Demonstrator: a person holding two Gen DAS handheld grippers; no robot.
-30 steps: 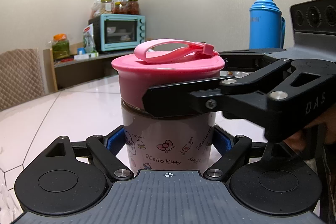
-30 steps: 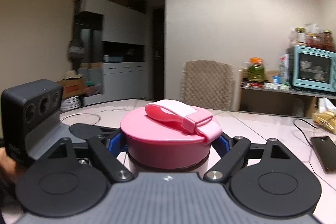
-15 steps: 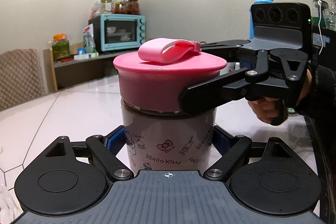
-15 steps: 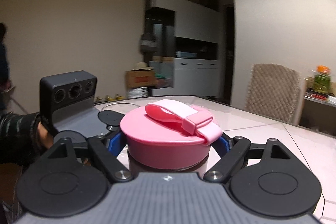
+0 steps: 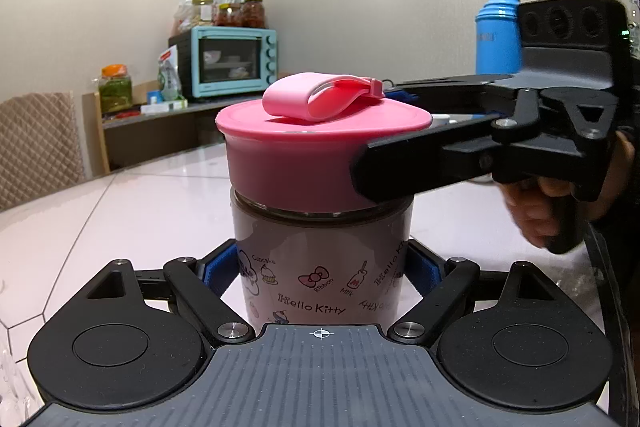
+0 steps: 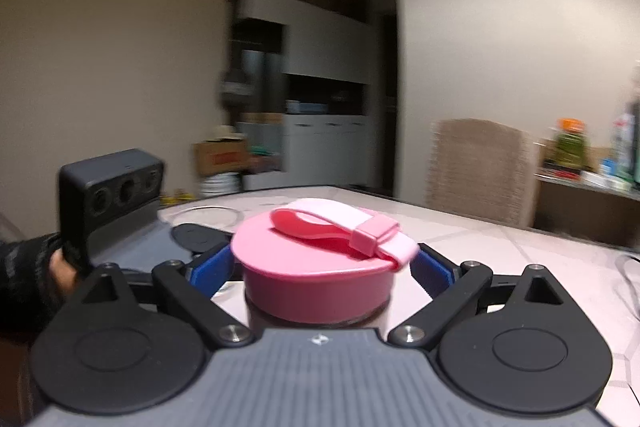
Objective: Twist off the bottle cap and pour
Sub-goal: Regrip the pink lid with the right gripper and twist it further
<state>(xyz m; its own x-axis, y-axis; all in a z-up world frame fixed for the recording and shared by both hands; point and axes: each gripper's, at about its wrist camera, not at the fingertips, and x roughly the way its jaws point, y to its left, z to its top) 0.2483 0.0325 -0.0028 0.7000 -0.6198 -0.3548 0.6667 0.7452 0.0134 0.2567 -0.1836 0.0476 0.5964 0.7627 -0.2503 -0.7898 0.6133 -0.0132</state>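
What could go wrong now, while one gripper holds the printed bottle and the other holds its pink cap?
1. The left gripper holds the printed Hello Kitty bottle low, so twisting might tip it.
2. The right gripper grips the round pink screw cap at its edges; the pads may slip.

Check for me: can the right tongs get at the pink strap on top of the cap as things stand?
Probably not without letting go. The right tongs are shut around the pink cap, below the strap. Nothing covers the strap, so the way from above looks free once they release.
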